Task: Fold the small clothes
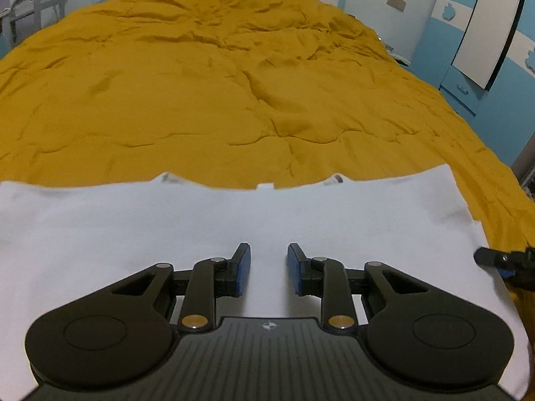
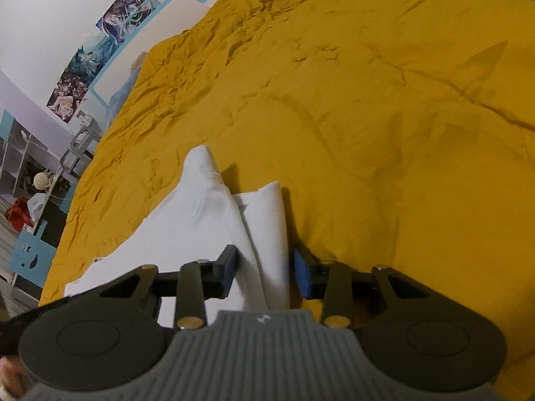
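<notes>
Our left wrist view looks down close over the white garment (image 1: pixel 234 220), bedspread (image 1: pixel 234 83) toward twelve o'clock. Our right wrist view, rolled, faces the same garment (image 2: pixel 207 220) and bedspread (image 2: pixel 367 100).

The left claw (image 1: pixel 269 267) hangs above a white garment (image 1: pixel 133 234) lying flat on the mustard bedspread (image 1: pixel 217 83); its blue-padded fingers stand apart with nothing between them. At three o'clock, the right claw's (image 1: pixel 501 260) dark tip shows at the garment's edge.
</notes>
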Demonstrator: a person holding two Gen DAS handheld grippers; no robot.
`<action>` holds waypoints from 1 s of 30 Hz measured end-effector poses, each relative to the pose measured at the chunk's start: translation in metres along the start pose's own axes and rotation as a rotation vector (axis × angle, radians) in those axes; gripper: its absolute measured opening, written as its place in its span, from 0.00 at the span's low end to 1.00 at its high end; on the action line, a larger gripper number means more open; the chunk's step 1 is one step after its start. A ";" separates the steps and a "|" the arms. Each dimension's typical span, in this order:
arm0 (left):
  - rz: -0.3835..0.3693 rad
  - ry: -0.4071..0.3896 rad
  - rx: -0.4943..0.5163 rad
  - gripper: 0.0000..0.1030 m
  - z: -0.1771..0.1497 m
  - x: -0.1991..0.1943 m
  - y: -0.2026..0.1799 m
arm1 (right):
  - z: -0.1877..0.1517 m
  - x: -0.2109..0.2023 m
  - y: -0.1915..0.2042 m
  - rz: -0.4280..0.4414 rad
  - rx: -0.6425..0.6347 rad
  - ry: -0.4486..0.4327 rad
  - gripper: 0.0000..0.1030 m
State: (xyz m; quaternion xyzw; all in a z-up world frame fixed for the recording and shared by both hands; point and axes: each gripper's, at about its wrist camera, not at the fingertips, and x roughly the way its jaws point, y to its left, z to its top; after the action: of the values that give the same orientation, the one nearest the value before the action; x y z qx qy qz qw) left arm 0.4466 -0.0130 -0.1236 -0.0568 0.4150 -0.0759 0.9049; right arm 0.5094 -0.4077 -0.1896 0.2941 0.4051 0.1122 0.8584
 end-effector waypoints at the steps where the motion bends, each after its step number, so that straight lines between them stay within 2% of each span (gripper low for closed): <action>1: 0.006 -0.006 0.007 0.29 0.003 0.006 -0.002 | 0.001 0.001 -0.002 0.008 0.003 -0.001 0.30; 5: 0.024 0.003 -0.018 0.29 0.009 0.028 -0.001 | 0.004 0.009 -0.005 0.046 0.006 -0.011 0.25; 9: 0.048 -0.007 0.014 0.29 0.009 0.034 -0.005 | 0.005 0.016 -0.005 0.068 0.010 -0.009 0.11; 10: 0.053 -0.007 0.026 0.29 0.010 0.033 -0.007 | 0.005 0.016 -0.003 0.069 0.006 -0.013 0.08; 15: 0.044 -0.024 0.014 0.27 0.015 0.011 -0.005 | 0.006 0.000 0.019 0.065 -0.035 -0.048 0.05; 20: 0.084 -0.053 0.017 0.27 0.023 -0.033 0.012 | 0.012 -0.021 0.070 0.073 -0.079 -0.061 0.05; 25: 0.119 -0.070 0.013 0.27 0.024 -0.090 0.049 | 0.008 -0.037 0.131 0.178 -0.059 -0.062 0.04; 30: 0.157 -0.064 -0.020 0.27 0.013 -0.141 0.097 | -0.012 -0.029 0.212 0.210 -0.102 -0.026 0.04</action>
State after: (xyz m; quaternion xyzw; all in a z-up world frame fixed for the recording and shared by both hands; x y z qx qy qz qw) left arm 0.3738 0.1085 -0.0265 -0.0357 0.3898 0.0013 0.9202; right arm 0.4913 -0.2459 -0.0510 0.2924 0.3547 0.2183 0.8608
